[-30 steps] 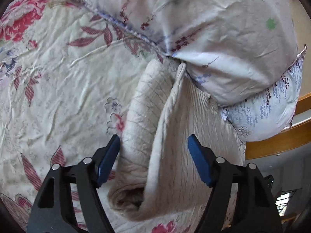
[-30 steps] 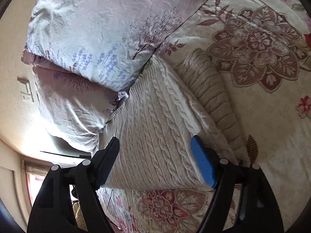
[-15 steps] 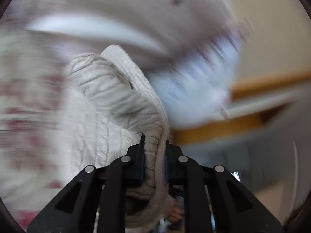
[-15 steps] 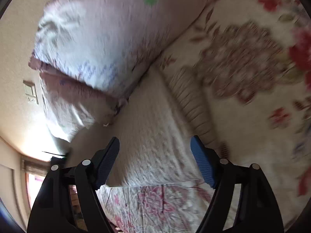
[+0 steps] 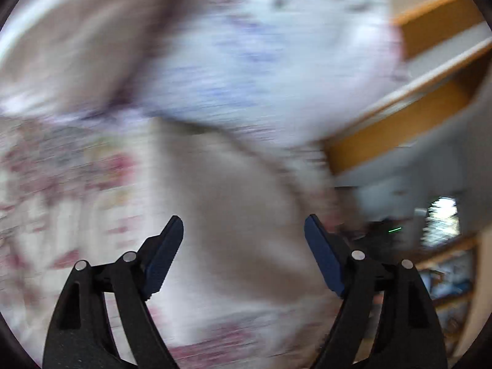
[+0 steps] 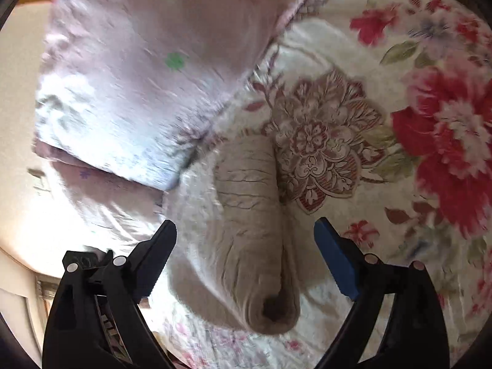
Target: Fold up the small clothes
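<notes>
A cream cable-knit sweater (image 6: 246, 240) lies on the floral bedspread (image 6: 399, 184), its sleeve folded over the body with the cuff opening toward me. My right gripper (image 6: 246, 255) is open and hovers over the sleeve with nothing between the jaws. In the blurred left wrist view the sweater (image 5: 240, 230) shows as a beige mass below the pillows. My left gripper (image 5: 243, 252) is open above it and holds nothing.
Two lilac-print pillows (image 6: 147, 77) are stacked at the head of the bed, touching the sweater's far edge; they also show in the left wrist view (image 5: 261, 61). A wooden headboard (image 5: 415, 117) stands to the right. A wall switch (image 6: 38, 178) is at far left.
My left gripper closed on a sweater fold half a second ago, then let go and stands open now. The sleeve now lies folded over the body. Both views are swinging fast.
</notes>
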`<state>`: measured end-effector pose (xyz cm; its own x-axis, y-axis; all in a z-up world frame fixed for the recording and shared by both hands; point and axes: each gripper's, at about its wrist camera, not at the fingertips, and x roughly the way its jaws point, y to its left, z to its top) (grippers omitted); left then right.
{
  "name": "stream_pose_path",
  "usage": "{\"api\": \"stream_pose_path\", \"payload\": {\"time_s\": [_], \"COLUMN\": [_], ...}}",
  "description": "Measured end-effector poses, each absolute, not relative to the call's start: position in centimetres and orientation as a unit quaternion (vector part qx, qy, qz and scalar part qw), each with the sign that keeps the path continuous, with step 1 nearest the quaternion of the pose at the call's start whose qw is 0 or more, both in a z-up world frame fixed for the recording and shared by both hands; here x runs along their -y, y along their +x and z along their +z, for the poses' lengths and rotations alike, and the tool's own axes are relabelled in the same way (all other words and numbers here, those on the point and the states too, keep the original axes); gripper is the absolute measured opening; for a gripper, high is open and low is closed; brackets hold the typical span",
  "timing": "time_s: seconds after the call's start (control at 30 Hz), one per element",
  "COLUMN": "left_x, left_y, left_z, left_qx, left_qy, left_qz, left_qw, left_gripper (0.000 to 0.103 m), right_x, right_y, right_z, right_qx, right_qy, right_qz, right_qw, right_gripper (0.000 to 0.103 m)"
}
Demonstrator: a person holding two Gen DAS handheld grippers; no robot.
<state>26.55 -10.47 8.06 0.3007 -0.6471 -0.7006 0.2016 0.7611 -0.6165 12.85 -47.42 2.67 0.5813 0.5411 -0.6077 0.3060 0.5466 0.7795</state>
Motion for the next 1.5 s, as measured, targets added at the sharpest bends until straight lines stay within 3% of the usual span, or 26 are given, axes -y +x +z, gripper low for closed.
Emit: {"api": "stream_pose_path", "payload": {"time_s": [0.17, 0.23, 0.3, 0.4, 0.5, 0.53, 0.67, 0.77, 0.83, 0.87, 0.93, 0.97, 1.0, 1.03, 1.17, 1.27, 1.33, 1.37, 1.4, 1.43, 1.47, 1.5], "left_x": [10.6, 11.6, 12.6, 14.9, 14.7, 13.4, 8.4, 6.3, 5.4, 5.0, 4.1, 4.0, 3.6, 3.7, 2.8, 3.5, 4.1, 4.3, 4.4, 4.6, 4.7, 4.7], "left_y": [25.5, 24.9, 24.5, 25.7, 26.4, 26.3, 24.5, 23.3, 22.5, 22.0, 20.5, 19.6, 18.6, 17.7, 13.3, 11.8, 11.6, 11.6, 11.4, 11.5, 11.3, 11.2], "left_z": [4.4, 3.1, 2.2, 0.8, 0.1, 0.3, 3.8, 5.4, 5.2, 5.2, 5.7, 6.1, 6.6, 7.1, 8.6, 7.5, 6.1, 5.4, 4.8, 4.0, 3.4, 2.9], "left_qx": [-0.561, -0.57, -0.569, -0.573, -0.564, -0.558, -0.508, -0.492, -0.5, -0.496, -0.481, -0.472, -0.464, -0.453, -0.42, -0.431, -0.452, -0.463, -0.471, -0.482, -0.49, -0.496], "left_qy": [-0.166, -0.171, -0.188, -0.21, -0.243, -0.268, -0.27, -0.19, -0.139, -0.131, -0.125, -0.112, -0.101, -0.088, -0.042, -0.009, 0.002, 0.003, 0.002, 0.0, -0.004, -0.01], "left_qz": [-0.227, -0.236, -0.256, -0.27, -0.258, -0.271, -0.313, -0.264, -0.198, -0.186, -0.183, -0.175, -0.173, -0.173, -0.166, -0.163, -0.151, -0.145, -0.141, -0.13, -0.122, -0.114], "left_qw": [0.778, 0.768, 0.759, 0.745, 0.746, 0.737, 0.756, 0.808, 0.832, 0.838, 0.848, 0.857, 0.863, 0.87, 0.891, 0.887, 0.879, 0.874, 0.871, 0.866, 0.863, 0.861], "left_gripper": [0.083, 0.083, 0.087, 0.089, 0.059, 0.041, 0.038, 0.049, 0.051, 0.053, 0.064, 0.072, 0.074, 0.078, 0.101, 0.101, 0.101, 0.101, 0.101, 0.101, 0.101, 0.101], "right_x": [45.2, 44.4, 43.4, 42.6, 41.6, 41.0, 36.1, 34.2, 34.9, 35.4, 35.8, 35.9, 36.2, 36.4, 35.5, 34.3, 33.8, 33.6, 33.8, 34.0, 34.0, 33.7], "right_y": [16.0, 16.5, 16.7, 16.5, 16.1, 16.1, 16.5, 17.5, 18.3, 18.8, 19.8, 20.6, 21.2, 22.0, 24.3, 24.1, 22.2, 21.0, 19.2, 17.6, 16.0, 13.6], "right_z": [0.3, 0.3, 0.0, -0.5, 1.1, 2.0, 5.9, 4.8, 2.7, 1.7, 0.9, 0.4, 0.3, 0.3, 1.2, 3.0, 4.6, 5.5, 6.5, 7.1, 7.6, 8.0], "right_qx": [-0.503, -0.504, -0.509, -0.511, -0.489, -0.484, -0.479, -0.503, -0.514, -0.514, -0.509, -0.506, -0.502, -0.501, -0.494, -0.479, -0.463, -0.455, -0.443, -0.432, -0.419, -0.406], "right_qy": [0.459, 0.446, 0.44, 0.433, 0.427, 0.417, 0.323, 0.298, 0.36, 0.395, 0.422, 0.439, 0.439, 0.429, 0.368, 0.332, 0.305, 0.283, 0.253, 0.232, 0.216, 0.199], "right_qz": [0.101, 0.109, 0.124, 0.132, 0.149, 0.162, 0.223, 0.214, 0.195, 0.184, 0.176, 0.167, 0.153, 0.13, 0.059, 0.044, 0.041, 0.032, 0.012, -0.005, -0.017, -0.017], "right_qw": [0.726, 0.732, 0.729, 0.731, 0.746, 0.752, 0.785, 0.783, 0.754, 0.739, 0.729, 0.724, 0.729, 0.74, 0.786, 0.811, 0.832, 0.844, 0.86, 0.871, 0.882, 0.892], "right_gripper": [0.092, 0.085, 0.062, 0.037, 0.031, 0.03, 0.028, 0.031, 0.042, 0.055, 0.06, 0.054, 0.017, 0.011, 0.01, 0.011, 0.02, 0.038, 0.072, 0.089, 0.098, 0.098]}}
